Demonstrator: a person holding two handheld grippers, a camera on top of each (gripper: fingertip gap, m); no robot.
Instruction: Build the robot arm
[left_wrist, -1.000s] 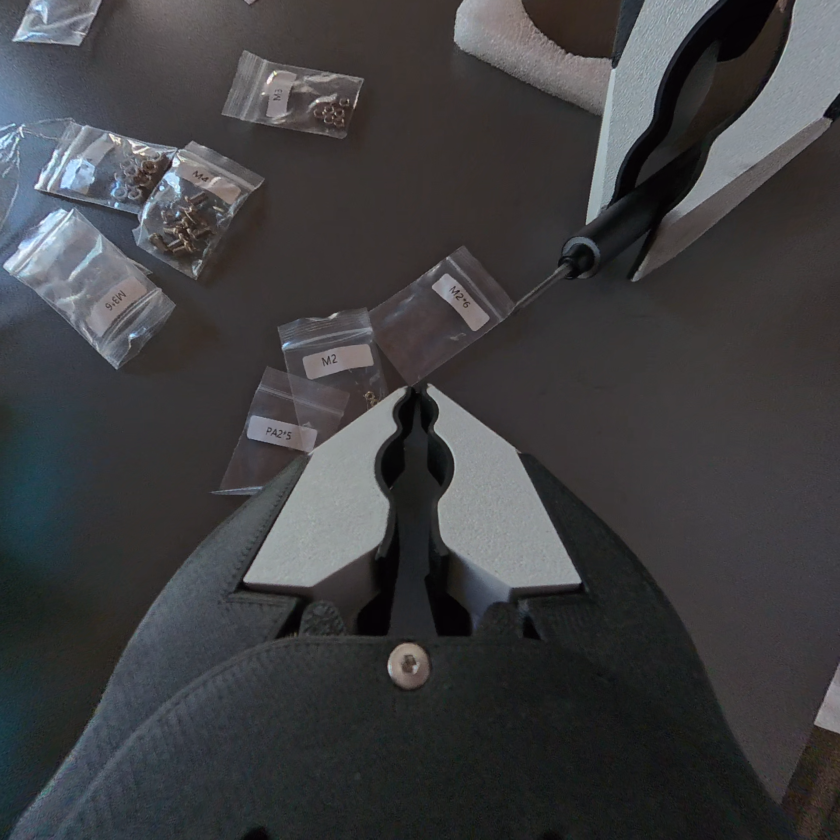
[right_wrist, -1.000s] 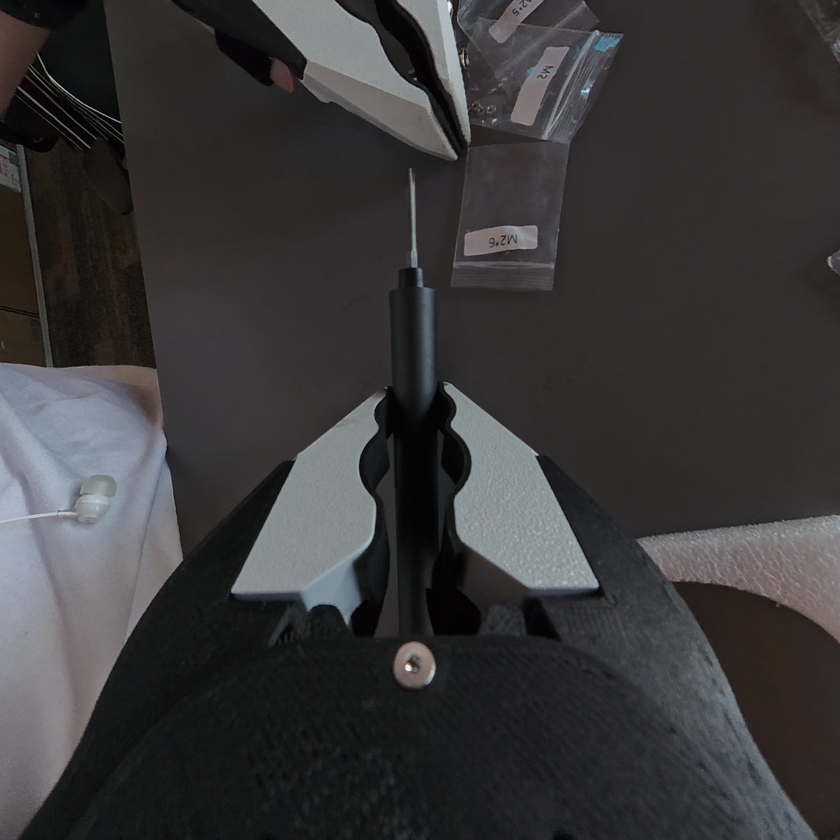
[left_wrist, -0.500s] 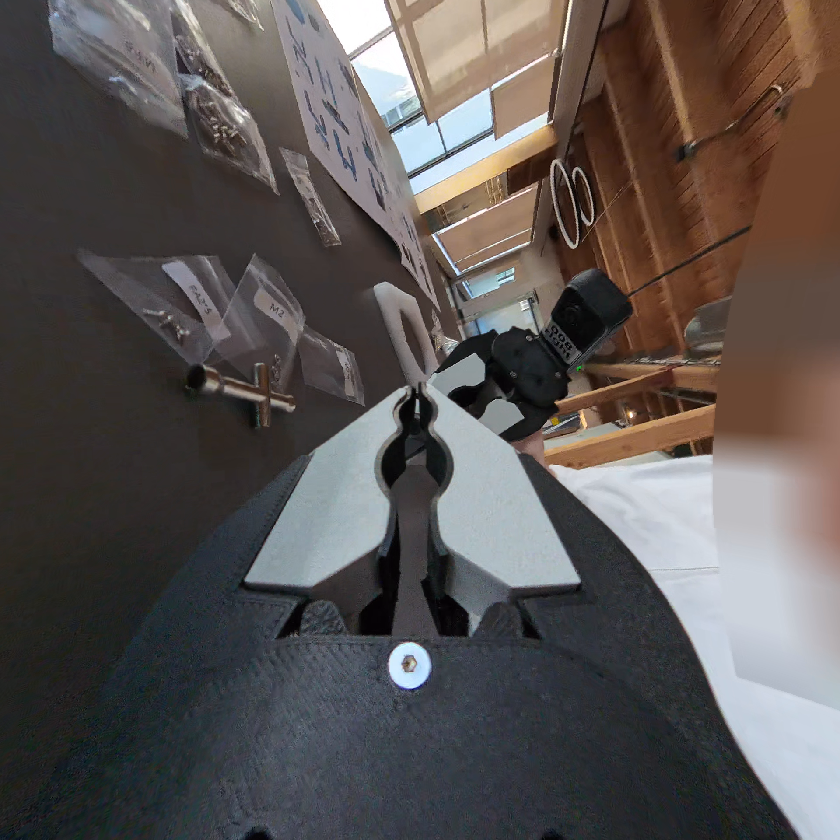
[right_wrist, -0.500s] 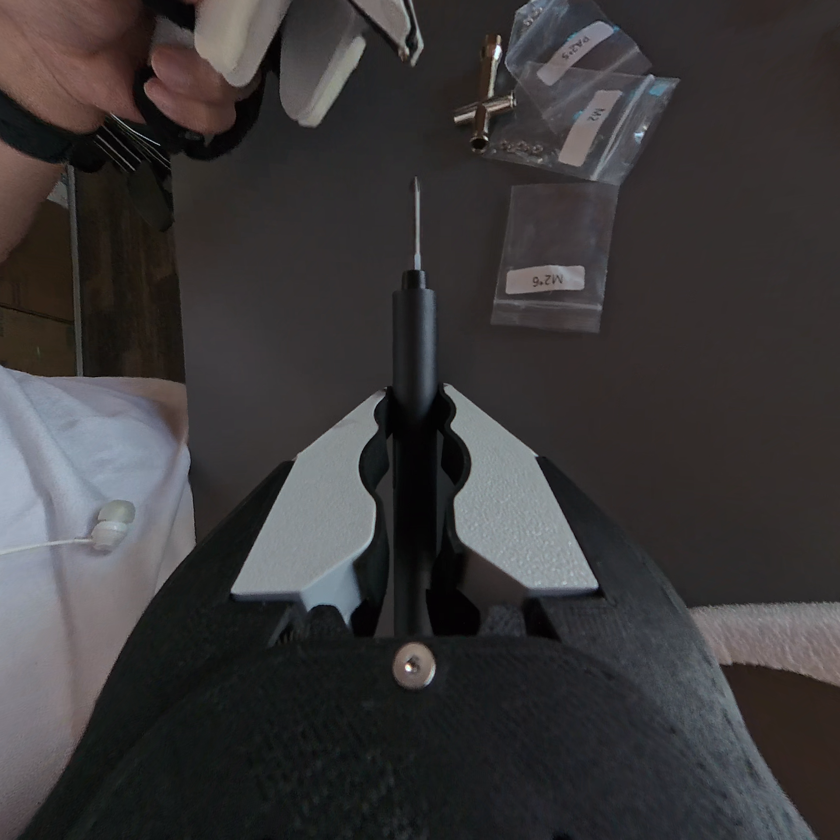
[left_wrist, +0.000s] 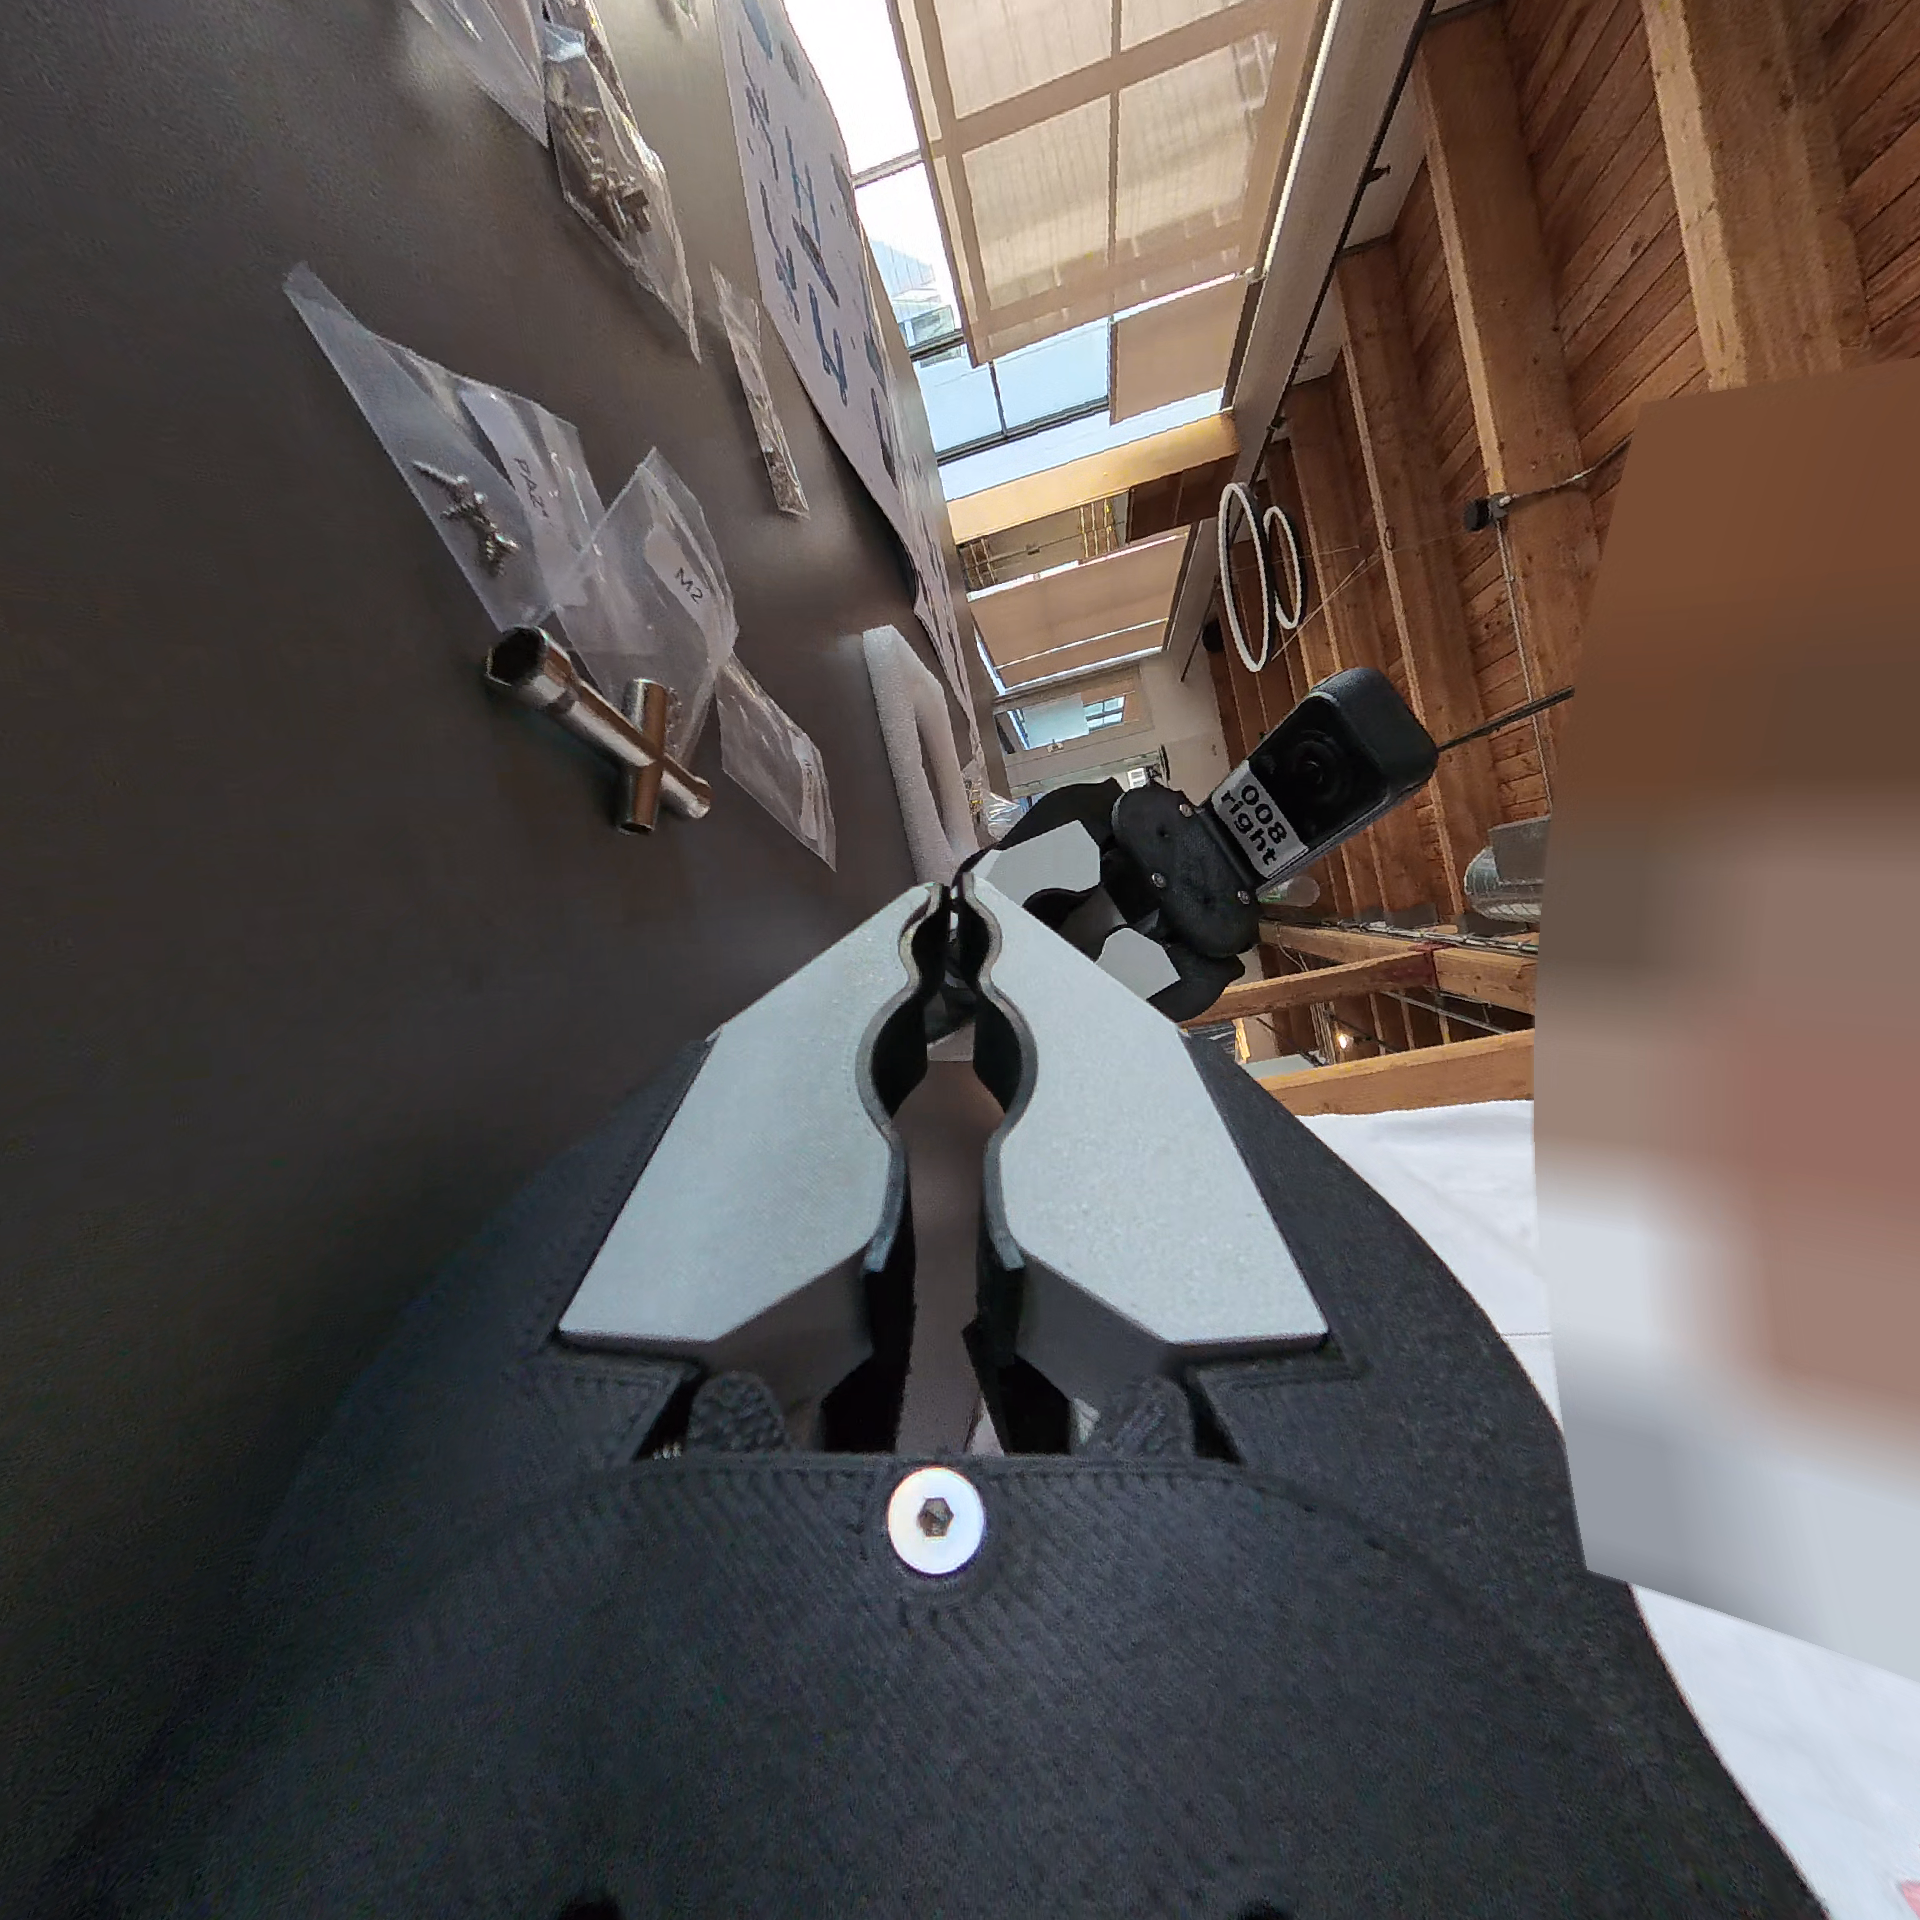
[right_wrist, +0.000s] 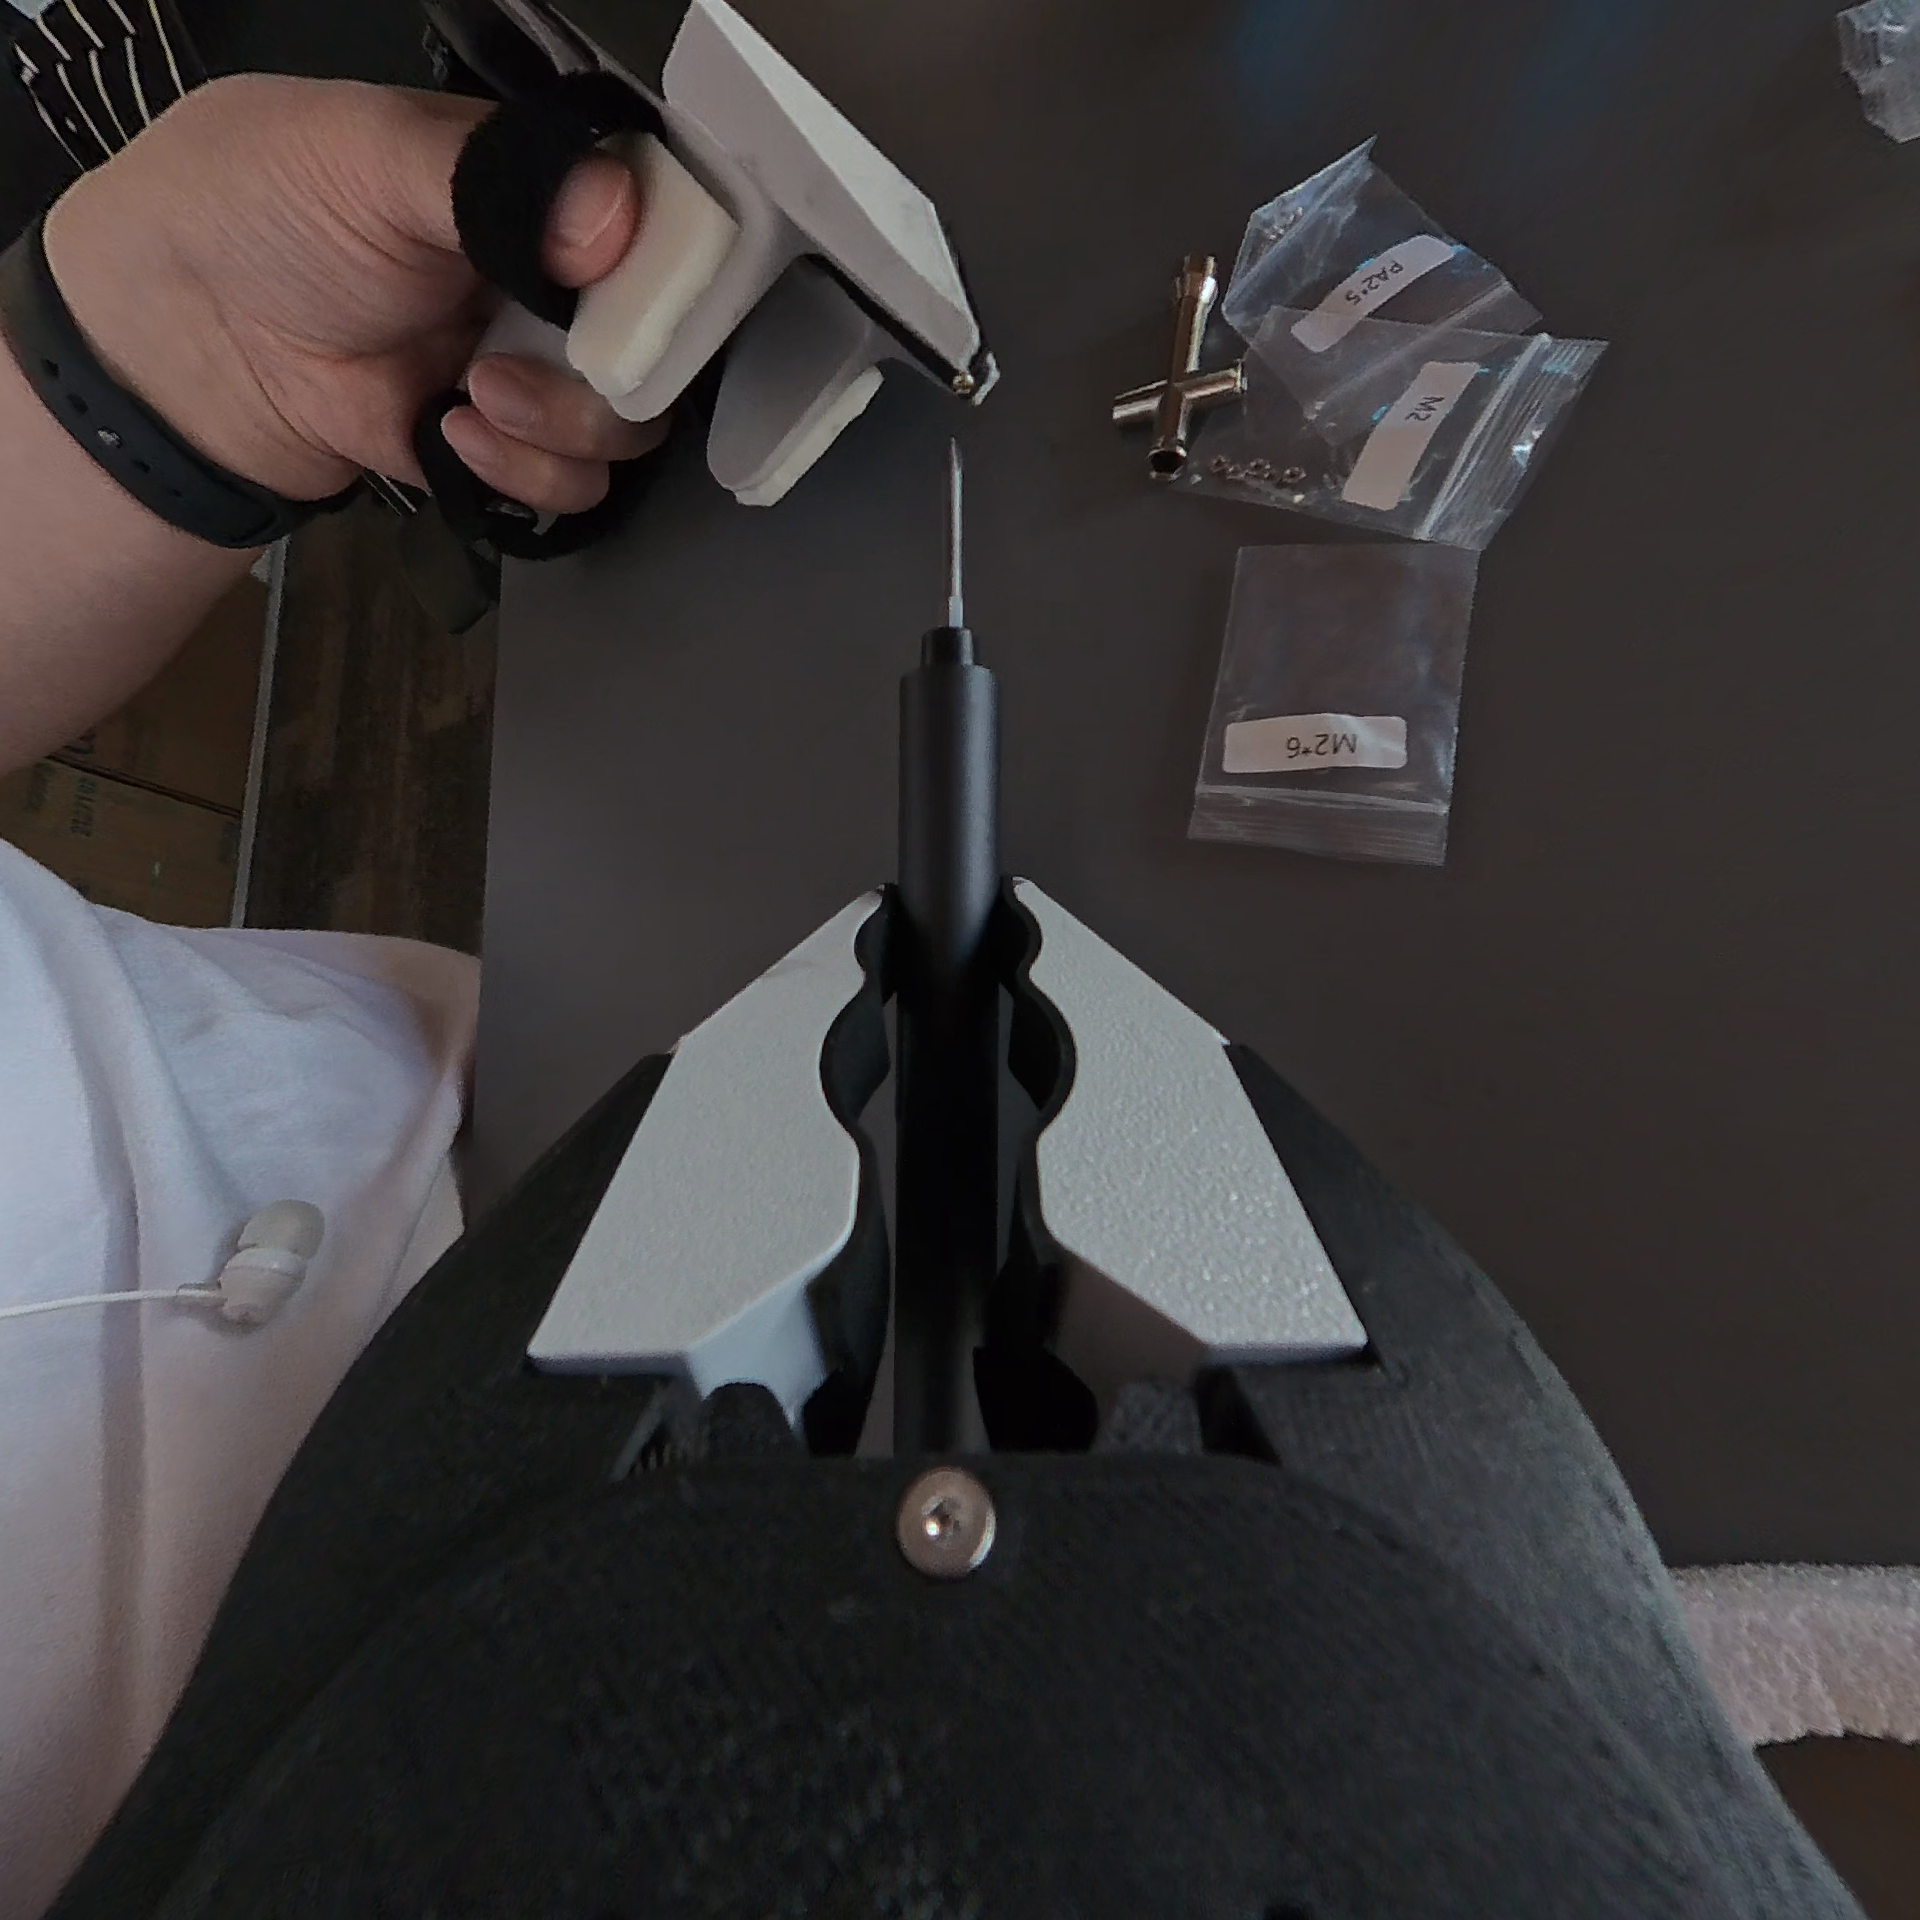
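Observation:
My right gripper (right_wrist: 948, 894) is shut on a black precision screwdriver (right_wrist: 945, 790) that points forward along the fingers, its thin bit (right_wrist: 954, 520) over the dark table (right_wrist: 727, 727). My left gripper (right_wrist: 975, 366), held by a hand (right_wrist: 260, 312), hangs just past the bit's tip with a small gap. Its fingertips pinch a tiny brass-coloured piece (right_wrist: 968, 380). In the left wrist view the left gripper (left_wrist: 956, 896) lies on its side, its jaws closed at the tip, and the right gripper's camera (left_wrist: 1320, 769) shows beyond it.
A metal cross wrench (right_wrist: 1184, 400) (left_wrist: 613, 727) lies beside several clear hardware bags (right_wrist: 1340, 686) (left_wrist: 665, 582). White foam (right_wrist: 1818, 1642) sits at the lower right. The table's edge runs down the left (right_wrist: 488, 779), by a person's white shirt (right_wrist: 208, 1091). Across from one pair of fingers to the other is roughly 8 cm.
My left gripper has risen from the bags, rolled on its side and come to the screwdriver's tip. The cross wrench is uncovered. The right gripper still holds the screwdriver.

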